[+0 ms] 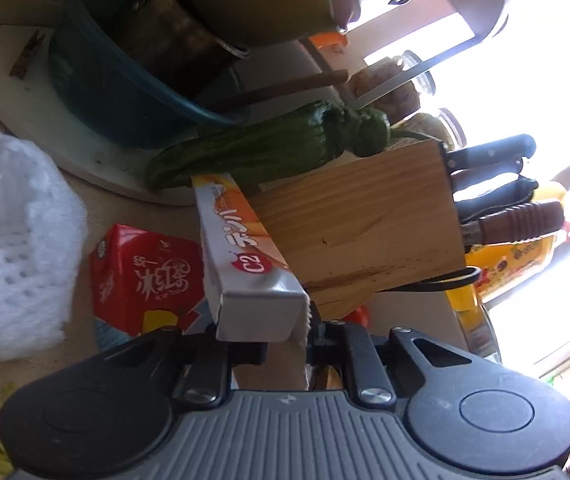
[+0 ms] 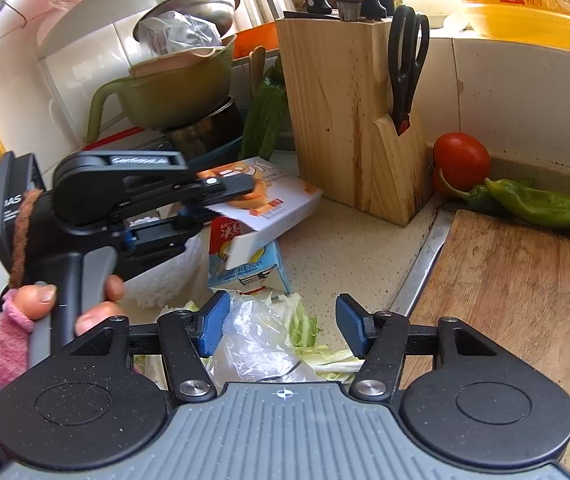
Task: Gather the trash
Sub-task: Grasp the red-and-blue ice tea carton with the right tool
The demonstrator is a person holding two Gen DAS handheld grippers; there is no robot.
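Observation:
A flat white and orange cardboard box [image 1: 253, 264] [image 2: 281, 196] is clamped at its torn end by my left gripper [image 1: 285, 332] [image 2: 221, 196], which is shut on it and holds it off the counter. Under the box lie a red iced-tea carton [image 1: 145, 276] [image 2: 225, 236] and a blue and white drink carton [image 2: 253, 272]. My right gripper [image 2: 283, 322] is open, its blue pads [image 2: 215, 322] on either side of a crumpled clear plastic bag [image 2: 257, 344] that lies on cabbage scraps [image 2: 309, 336].
A wooden knife block [image 1: 361, 224] [image 2: 345, 120] with scissors [image 2: 405, 64] stands just behind the box. White foam netting [image 1: 9, 248] [image 2: 165, 276] lies at the left. Stacked bowls [image 2: 181, 92], a tomato [image 2: 461, 160], green peppers [image 2: 541, 204] and a cutting board [image 2: 525, 300] surround the spot.

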